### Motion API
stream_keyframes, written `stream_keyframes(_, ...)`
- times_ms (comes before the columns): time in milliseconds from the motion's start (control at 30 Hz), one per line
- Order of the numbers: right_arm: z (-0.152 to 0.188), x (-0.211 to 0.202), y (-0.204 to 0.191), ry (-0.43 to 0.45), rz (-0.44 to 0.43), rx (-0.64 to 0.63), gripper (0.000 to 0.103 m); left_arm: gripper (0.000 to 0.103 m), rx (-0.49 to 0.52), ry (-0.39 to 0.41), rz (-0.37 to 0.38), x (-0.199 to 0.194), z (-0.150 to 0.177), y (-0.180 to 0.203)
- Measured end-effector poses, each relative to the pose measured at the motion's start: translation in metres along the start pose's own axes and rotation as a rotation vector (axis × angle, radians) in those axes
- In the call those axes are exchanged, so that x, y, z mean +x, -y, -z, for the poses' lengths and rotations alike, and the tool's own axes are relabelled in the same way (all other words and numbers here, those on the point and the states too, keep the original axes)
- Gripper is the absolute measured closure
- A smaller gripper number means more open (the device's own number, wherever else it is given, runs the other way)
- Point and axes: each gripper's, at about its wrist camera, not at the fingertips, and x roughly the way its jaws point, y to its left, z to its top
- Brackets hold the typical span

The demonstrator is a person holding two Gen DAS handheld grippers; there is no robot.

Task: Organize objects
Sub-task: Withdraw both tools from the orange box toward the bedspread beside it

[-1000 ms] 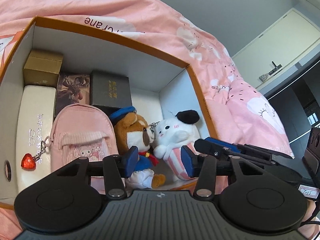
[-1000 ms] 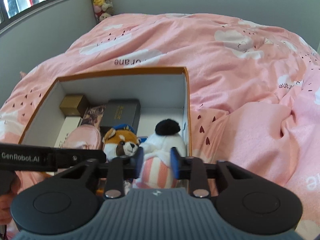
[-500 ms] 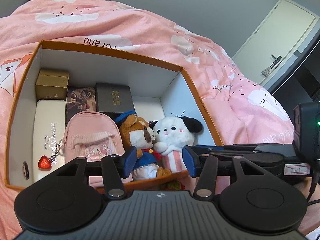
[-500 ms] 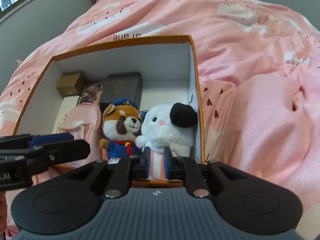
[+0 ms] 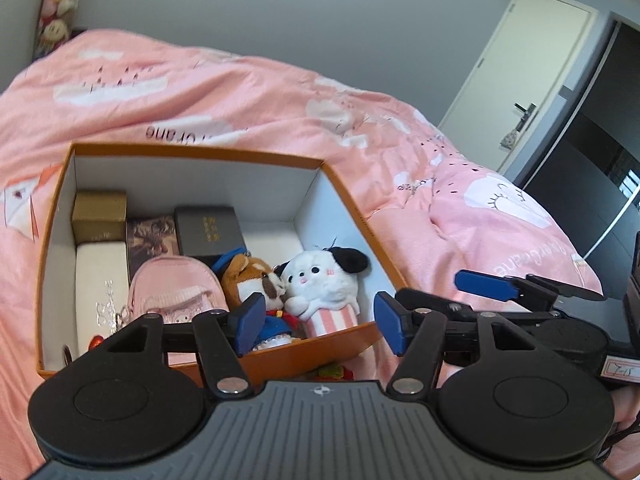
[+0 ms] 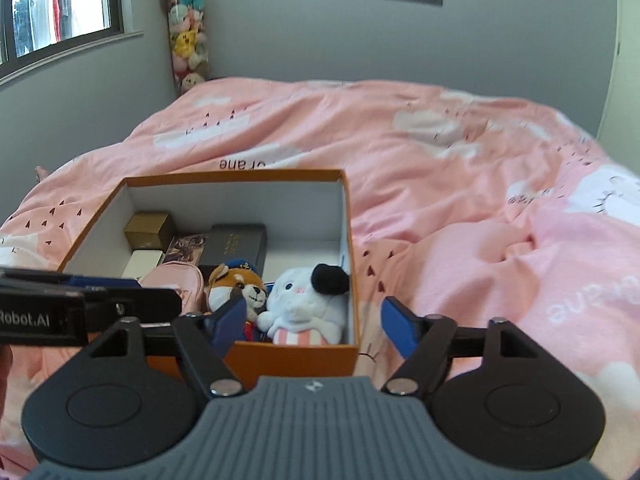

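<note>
An orange box with white inner walls sits on the pink bed. In it stand a white plush dog at the near right and a brown plush in a blue cap beside it. A pink mini backpack, a white case, a gold box, a dark box and a picture card fill the rest. My left gripper is open and empty, in front of the box. My right gripper is open and empty, at the box's near edge.
The pink duvet covers the bed all around the box, with a raised fold at the right. A column of plush toys hangs in the far corner. A white door is at the right.
My right gripper let go of the white plush dog, opened wide and drew back from the box. My left gripper also drew back and up, still open.
</note>
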Motion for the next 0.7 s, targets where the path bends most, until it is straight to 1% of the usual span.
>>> stream_keyframes(67, 0.006, -0.009, -0.001, 0.023, 0.014, -0.009, 0.018, 0.031, 0.041, 0.012, -0.006, -0.004, 0.002, 0.007)
stream_keyframes(133, 0.013, -0.015, -0.002, 0.038, 0.034, -0.027, 0.013, 0.031, 0.1, 0.027, -0.032, -0.007, 0.006, 0.015)
stream_keyframes(233, 0.023, -0.02, -0.004, 0.035, 0.067, -0.073, 0.013, 0.031, 0.204, 0.067, -0.057, -0.013, 0.015, 0.029)
stream_keyframes(333, 0.032, -0.023, -0.003, 0.018, 0.079, -0.087, 0.012, 0.031, 0.28, 0.08, -0.064, -0.018, 0.023, 0.039)
stream_keyframes(400, 0.04, -0.025, -0.001, -0.006, 0.074, -0.077, 0.012, 0.031, 0.299, 0.06, -0.059, -0.018, 0.027, 0.042)
stream_keyframes(467, 0.048, -0.025, 0.001, -0.047, 0.057, -0.062, 0.012, 0.031, 0.3, 0.021, -0.051, -0.016, 0.031, 0.042)
stream_keyframes(567, 0.061, -0.019, 0.004, -0.145, 0.019, -0.021, 0.013, 0.031, 0.295, -0.036, -0.045, -0.013, 0.041, 0.04)
stream_keyframes(667, 0.074, -0.011, 0.006, -0.231, -0.003, 0.031, 0.015, 0.031, 0.3, -0.092, -0.062, -0.008, 0.052, 0.036)
stream_keyframes(700, 0.078, -0.009, 0.006, -0.254, -0.006, 0.04, 0.017, 0.031, 0.3, -0.114, -0.063, -0.006, 0.055, 0.033)
